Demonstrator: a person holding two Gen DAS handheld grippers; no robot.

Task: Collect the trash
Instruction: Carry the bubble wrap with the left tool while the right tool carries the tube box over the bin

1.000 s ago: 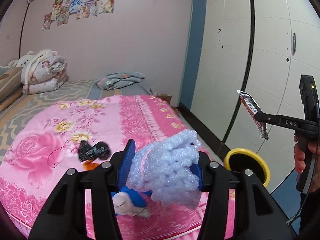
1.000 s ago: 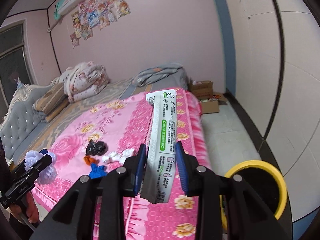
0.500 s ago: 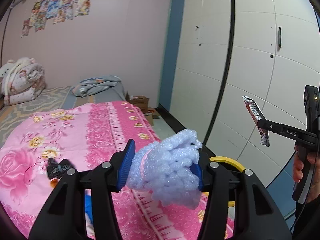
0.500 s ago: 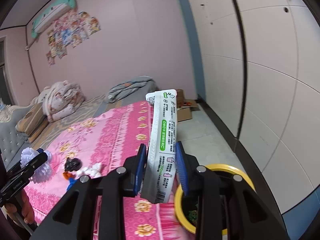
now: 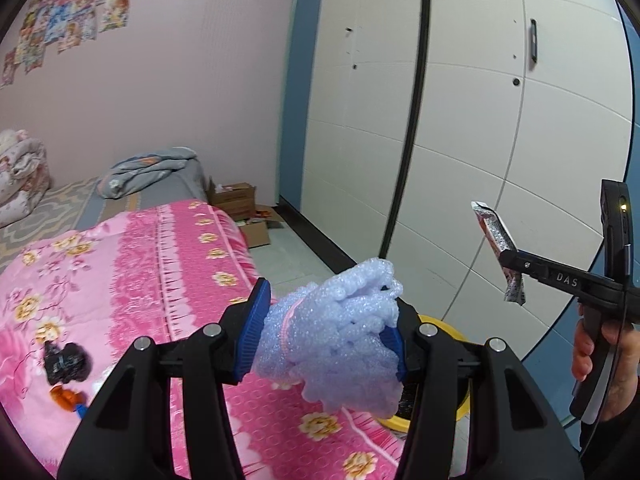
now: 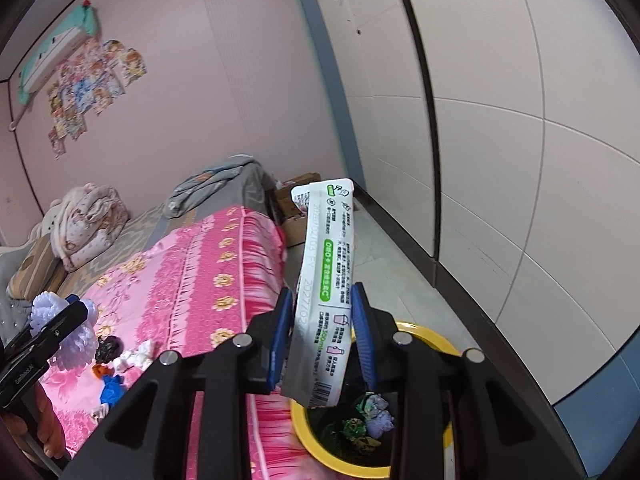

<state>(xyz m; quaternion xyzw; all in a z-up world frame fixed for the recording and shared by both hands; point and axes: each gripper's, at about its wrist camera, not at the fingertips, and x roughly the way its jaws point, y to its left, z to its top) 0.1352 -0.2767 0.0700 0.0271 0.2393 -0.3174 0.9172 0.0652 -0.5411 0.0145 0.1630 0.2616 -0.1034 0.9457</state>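
Right wrist view | right gripper (image 6: 320, 336) fingers clamped on long wrapper (image 6: 326, 292), long axis upright, directly above yellow bin (image 6: 340, 462) | left gripper (image 5: 326, 340) closed on bubble wrap (image 5: 340, 332), bin beyond it; right nearer.

Right gripper (image 6: 320, 332) is clamped on a long white sachet (image 6: 326, 280) with green print, standing nearly upright, its bottom end hanging right above the yellow-rimmed bin (image 6: 424, 336). The bin sits on the floor just beside the pink floral bedspread (image 6: 192, 280) and already has some crumpled wrappers (image 6: 366, 426) inside. Further from the bin, a few scraps (image 6: 120, 360) lie on the bedspread, with the left gripper (image 6: 60, 324) over there holding a wad of bubble wrap (image 6: 76, 338).
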